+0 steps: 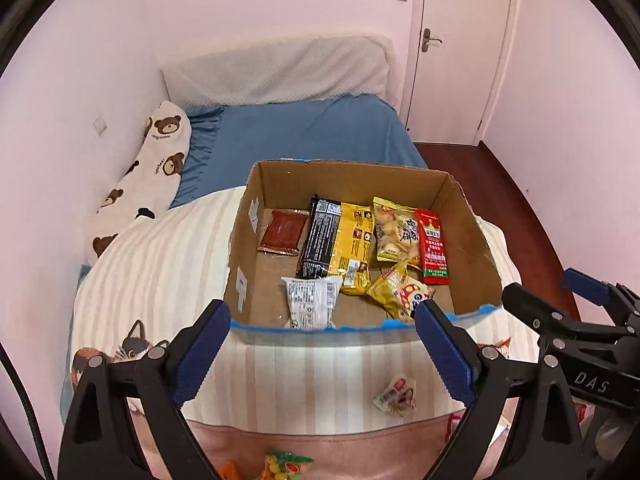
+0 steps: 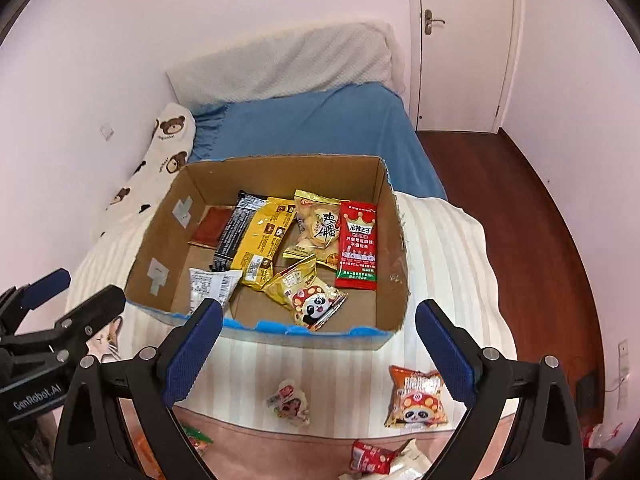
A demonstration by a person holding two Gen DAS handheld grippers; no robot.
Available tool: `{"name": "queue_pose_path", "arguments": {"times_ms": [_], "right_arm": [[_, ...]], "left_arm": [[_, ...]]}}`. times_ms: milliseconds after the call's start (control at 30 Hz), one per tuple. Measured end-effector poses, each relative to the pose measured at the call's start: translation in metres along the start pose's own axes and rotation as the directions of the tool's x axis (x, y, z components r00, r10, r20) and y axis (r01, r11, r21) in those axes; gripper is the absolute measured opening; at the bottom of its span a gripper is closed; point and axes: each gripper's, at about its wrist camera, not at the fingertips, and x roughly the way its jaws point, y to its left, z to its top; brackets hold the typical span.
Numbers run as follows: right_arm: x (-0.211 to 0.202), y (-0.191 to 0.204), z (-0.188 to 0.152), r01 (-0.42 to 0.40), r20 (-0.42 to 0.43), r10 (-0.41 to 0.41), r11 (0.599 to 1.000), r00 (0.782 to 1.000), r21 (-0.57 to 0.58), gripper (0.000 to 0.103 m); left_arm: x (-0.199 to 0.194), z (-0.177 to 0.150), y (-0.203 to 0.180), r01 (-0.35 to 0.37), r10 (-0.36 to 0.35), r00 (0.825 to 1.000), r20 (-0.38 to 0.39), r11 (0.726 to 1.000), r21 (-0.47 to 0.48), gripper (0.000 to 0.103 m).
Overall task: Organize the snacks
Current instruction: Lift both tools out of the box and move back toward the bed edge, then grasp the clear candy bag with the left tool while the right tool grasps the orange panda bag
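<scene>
Both grippers, left [image 1: 322,354] and right [image 2: 318,354], hang empty with jaws apart before the open brown cardboard box [image 2: 390,240] of packets. Nearest lies an orange panda-print crisp bag [image 2: 416,398], then a small crumpled white wrapper [image 2: 289,402], both on the striped quilt [image 2: 340,364]. They look light, crinkly and crushable, so pinch a sealed edge.

Your way into the cardboard box [image 2: 208,184] is open from above; bare floor shows at its near right corner [image 2: 360,304].
</scene>
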Motion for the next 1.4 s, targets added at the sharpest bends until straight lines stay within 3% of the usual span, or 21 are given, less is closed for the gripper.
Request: {"name": "queue_pose_path", "arguments": {"times_ms": [267,433,567,667,767,900,1100,1133,1200,1300,1400], "right_arm": [[-0.014,-0.004,-0.025,-0.031,-0.007,0.031,0.999,0.999,0.036,0.099],[0.012,-0.037,-0.057,-0.034,-0.108,0.049,0.99,0.993,0.135,0.099],[0.049,-0.076,-0.091,-0.019,-0.229,0.08,0.965,0.97,0.261,0.099],[0.079,-0.107,-0.118,0.022,-0.307,0.087,0.942,0.948,0.335,0.099],[0.099,-0.125,-0.129,0.055,-0.344,0.079,0.93,0.936,0.363,0.099],[0.129,-0.143,-0.132,0.09,-0.382,0.06,0.927,0.922,0.364,0.099],[0.166,-0.155,-0.131,0.1,-0.438,0.061,0.937,0.897,0.335,0.099],[0.17,-0.156,-0.131,0.098,-0.443,0.062,0.939,0.894,0.329,0.099],[0.18,-0.156,-0.132,0.093,-0.458,0.068,0.943,0.886,0.321,0.099],[0.193,-0.156,-0.135,0.082,-0.48,0.086,0.945,0.873,0.318,0.098],[0.196,-0.153,-0.136,0.079,-0.48,0.078,0.951,0.874,0.3,0.083]], "left_arm": [[-0.013,-0.025,-0.004,0.014,-0.014,1.0,-0.005,1.0,-0.026,0.095],[0.008,-0.048,-0.01,0.007,-0.009,0.997,-0.083,1.0,-0.027,0.095],[0.043,-0.073,-0.017,0.005,-0.01,0.981,-0.192,1.0,-0.025,0.095],[0.075,-0.09,-0.028,0.017,-0.021,0.959,-0.281,1.0,-0.015,0.095],[0.105,-0.103,-0.05,0.039,-0.015,0.939,-0.344,0.997,0.063,0.095],[0.148,-0.121,-0.1,0.072,0.06,0.915,-0.399,0.948,0.31,0.095],[0.194,-0.142,-0.142,0.144,0.117,0.879,-0.462,0.858,0.493,0.094],[0.2,-0.144,-0.145,0.155,0.115,0.872,-0.476,0.857,0.492,0.092],[0.21,-0.144,-0.142,0.188,0.071,0.85,-0.522,0.885,0.427,0.065],[0.211,-0.142,-0.133,0.178,0.033,0.852,-0.523,0.921,0.347,0.064],[0.204,-0.147,-0.12,0.14,0.042,0.858,-0.513,0.94,0.311,0.063]]}}
